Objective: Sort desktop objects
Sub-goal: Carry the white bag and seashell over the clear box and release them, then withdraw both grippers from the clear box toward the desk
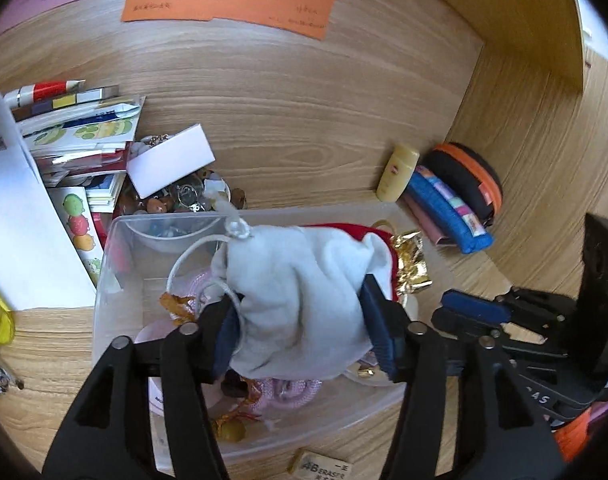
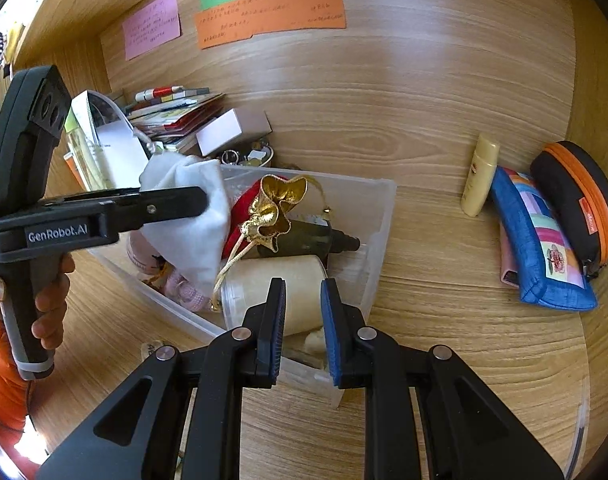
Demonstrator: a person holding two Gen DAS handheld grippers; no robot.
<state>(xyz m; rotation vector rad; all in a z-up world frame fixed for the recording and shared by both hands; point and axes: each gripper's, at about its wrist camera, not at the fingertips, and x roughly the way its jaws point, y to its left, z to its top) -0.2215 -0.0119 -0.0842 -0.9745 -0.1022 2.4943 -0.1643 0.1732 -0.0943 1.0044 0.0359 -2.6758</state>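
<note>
The left gripper (image 1: 300,332) is clamped on a white cloth pouch (image 1: 300,280), pinched between both pads and hanging over the clear plastic bin (image 1: 104,280). It looks soft, light and floppy, so a grip on the bunched middle seems safer than on its drawstring. To the right, the right gripper (image 2: 303,328) is part open and empty, hovering at the bin's near corner beside a cream roll (image 2: 272,280)

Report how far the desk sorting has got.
Done: clear plastic bin already holds a red-and-gold pouch and cream roll. In hand: left hand-held gripper grips a white cloth pouch over it; right hand-held gripper open. Left: stationery pile, blue pencil case.
</note>
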